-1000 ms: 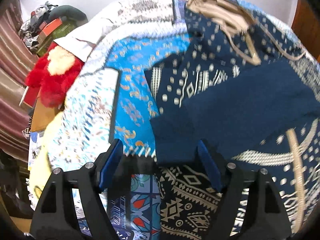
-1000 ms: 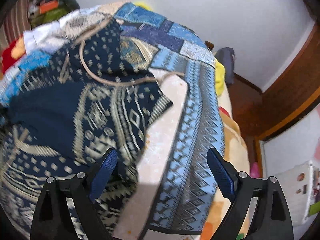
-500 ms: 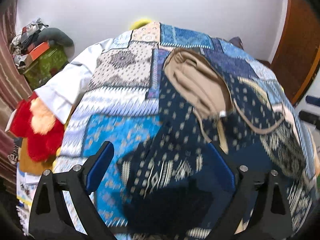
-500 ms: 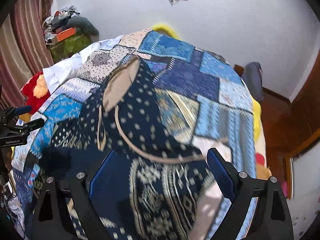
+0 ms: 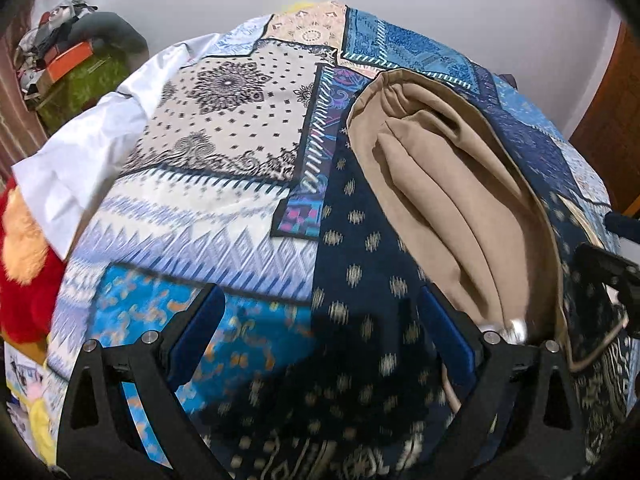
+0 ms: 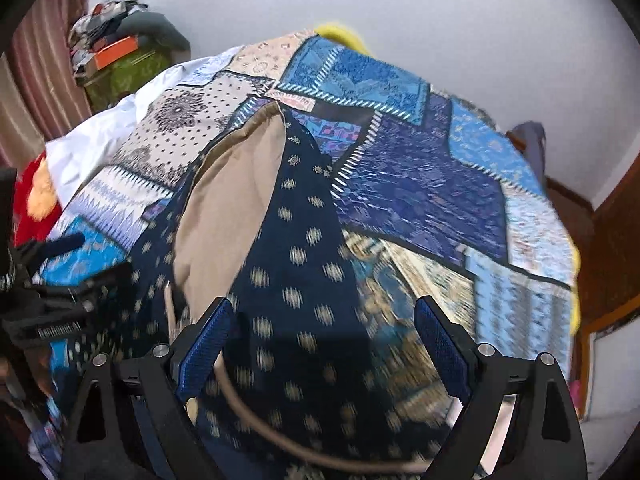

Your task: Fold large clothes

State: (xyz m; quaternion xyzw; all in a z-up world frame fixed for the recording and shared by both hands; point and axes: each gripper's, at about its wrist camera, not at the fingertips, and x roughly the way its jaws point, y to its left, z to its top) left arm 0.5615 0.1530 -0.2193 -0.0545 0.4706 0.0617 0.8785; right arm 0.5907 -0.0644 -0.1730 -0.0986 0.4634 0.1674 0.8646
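A large navy patterned garment (image 5: 360, 280) with a tan lining (image 5: 440, 184) and tan cord trim lies spread on a bed with a patchwork quilt (image 5: 240, 128). It also shows in the right wrist view (image 6: 304, 264), tan lining (image 6: 224, 208) turned up at its top end. My left gripper (image 5: 320, 332) is open and empty just above the garment's left part. My right gripper (image 6: 322, 340) is open and empty over the garment's right part, a tan cord (image 6: 280, 440) under it. Each gripper shows at the edge of the other's view.
A red and cream plush toy (image 5: 24, 264) and a white sheet (image 5: 88, 144) lie at the bed's left. A green box (image 6: 128, 68) with piled items stands by the curtain. A wooden door frame (image 6: 612, 240) is at the right.
Both grippers have moved forward along the garment toward its tan-lined top end, which now looks much closer. Both stayed open and empty.
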